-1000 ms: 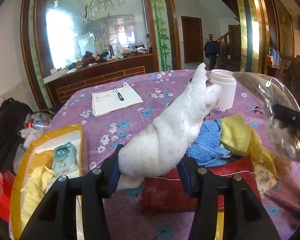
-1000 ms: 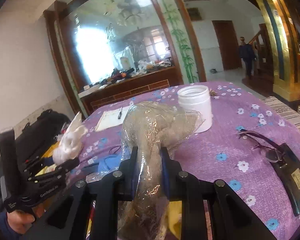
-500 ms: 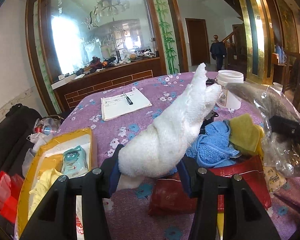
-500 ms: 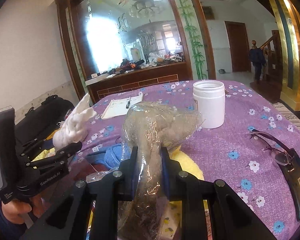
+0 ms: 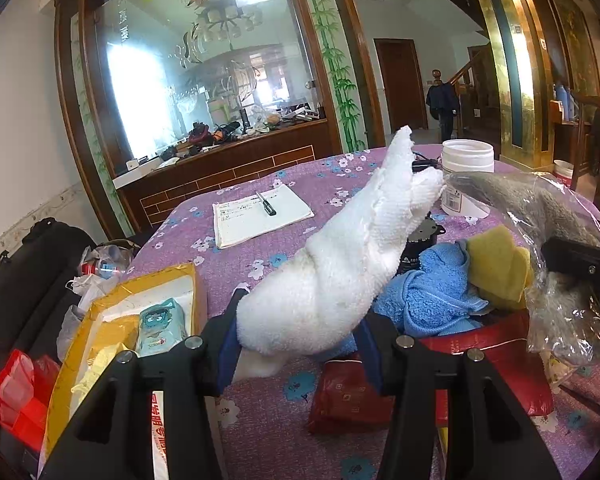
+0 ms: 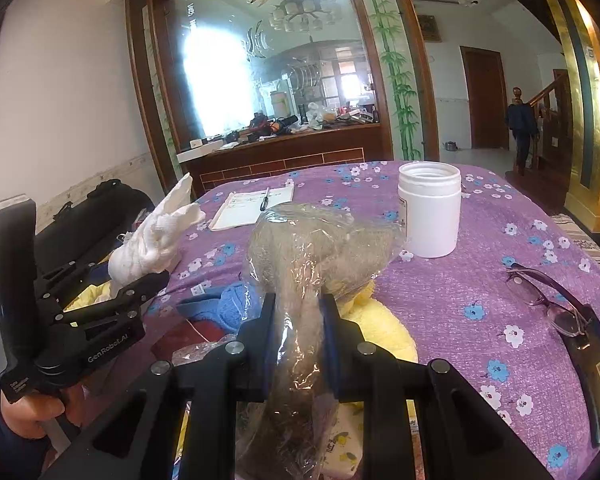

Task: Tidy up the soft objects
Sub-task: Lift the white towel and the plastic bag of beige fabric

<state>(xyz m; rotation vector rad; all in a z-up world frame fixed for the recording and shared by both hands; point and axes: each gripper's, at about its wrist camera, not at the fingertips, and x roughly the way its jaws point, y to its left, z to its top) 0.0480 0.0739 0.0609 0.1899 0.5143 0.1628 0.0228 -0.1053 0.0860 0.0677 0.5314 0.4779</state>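
My left gripper (image 5: 298, 334) is shut on a white towel (image 5: 352, 256) and holds it in the air above the purple flowered table (image 5: 260, 412). It also shows in the right wrist view (image 6: 156, 240). My right gripper (image 6: 300, 320) is shut on a grey furry item in a clear plastic bag (image 6: 312, 256), lifted above the table; it appears at the right in the left wrist view (image 5: 540, 216). Below lie a blue towel (image 5: 432, 292), a yellow cloth (image 5: 496, 268) and a red packet (image 5: 380, 392).
A yellow box (image 5: 100, 344) with a teal wipes pack (image 5: 160, 328) stands at the left. A white jar (image 6: 428, 212), a notepad with pen (image 6: 256, 204), glasses (image 6: 548, 296) and a dark case (image 6: 596, 364) lie on the table. A black bag (image 5: 40, 264) sits left.
Both grippers have risen and pulled back a little with their loads still held. The table items now sit lower and farther in both views.
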